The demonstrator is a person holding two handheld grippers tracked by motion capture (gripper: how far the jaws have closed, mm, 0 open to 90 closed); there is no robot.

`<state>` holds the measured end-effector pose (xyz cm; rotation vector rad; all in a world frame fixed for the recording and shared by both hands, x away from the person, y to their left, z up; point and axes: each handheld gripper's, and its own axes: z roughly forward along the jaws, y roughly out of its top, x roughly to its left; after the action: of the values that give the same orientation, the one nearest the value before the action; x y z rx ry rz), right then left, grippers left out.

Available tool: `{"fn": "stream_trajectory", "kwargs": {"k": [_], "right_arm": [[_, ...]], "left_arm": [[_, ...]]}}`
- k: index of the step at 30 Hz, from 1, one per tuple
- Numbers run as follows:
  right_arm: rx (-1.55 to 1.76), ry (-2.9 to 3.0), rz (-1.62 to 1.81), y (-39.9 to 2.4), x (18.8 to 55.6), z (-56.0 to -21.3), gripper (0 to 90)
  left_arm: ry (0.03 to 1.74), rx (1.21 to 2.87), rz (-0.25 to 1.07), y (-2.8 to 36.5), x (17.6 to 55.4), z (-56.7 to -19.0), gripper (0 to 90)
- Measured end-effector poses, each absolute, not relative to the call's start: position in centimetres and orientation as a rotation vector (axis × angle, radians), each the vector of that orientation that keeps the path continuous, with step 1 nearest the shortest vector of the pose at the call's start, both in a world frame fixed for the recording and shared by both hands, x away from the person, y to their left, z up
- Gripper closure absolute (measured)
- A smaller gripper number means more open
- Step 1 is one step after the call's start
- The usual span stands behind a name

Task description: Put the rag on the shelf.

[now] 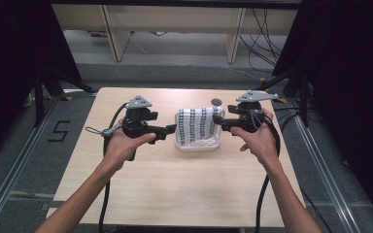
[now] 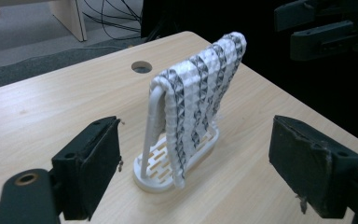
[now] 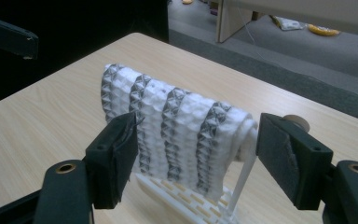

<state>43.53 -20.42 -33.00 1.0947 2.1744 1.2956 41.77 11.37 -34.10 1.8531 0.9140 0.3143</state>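
A white and grey patterned towel (image 1: 198, 124) hangs folded over the top bar of a white rack (image 1: 197, 145) that stands on the table (image 1: 175, 184), a little beyond its middle. In the high view the towel covers most of the rack, so just the slotted base and its rim show below the cloth. In the left gripper view the rack is seen end on: one upright post (image 2: 152, 130) and part of the base are plain, while the far post is hidden behind the towel.

The left gripper (image 1: 171, 129) sits just left of the rack with its fingers (image 2: 100, 163) spread wide, nothing between them. The right gripper (image 1: 217, 119) is at the towel's right end; its fingers (image 3: 121, 151) stand wide on either side of that end, and whether a pad brushes the cloth cannot be told. The lower parts of both grippers are cut off at the bottom of their own views. A round hole (image 1: 216, 101) in the table lies behind the rack.
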Motion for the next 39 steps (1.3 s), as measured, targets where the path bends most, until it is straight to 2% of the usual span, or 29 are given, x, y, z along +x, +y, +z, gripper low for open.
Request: {"fn": "stream_trajectory", "kwargs": {"k": [16,39], "right_arm": [[1.085,2.191,1.340,-21.4,41.2,-35.7,30.2],[1.123,2.219,1.318,-22.0,39.1,-38.2,27.8]], "left_arm": [[0.896,1.861,0.327,13.1,39.1,-37.2,16.0],[0.900,1.904,0.304,14.3,38.0,-40.0,16.2]]}}
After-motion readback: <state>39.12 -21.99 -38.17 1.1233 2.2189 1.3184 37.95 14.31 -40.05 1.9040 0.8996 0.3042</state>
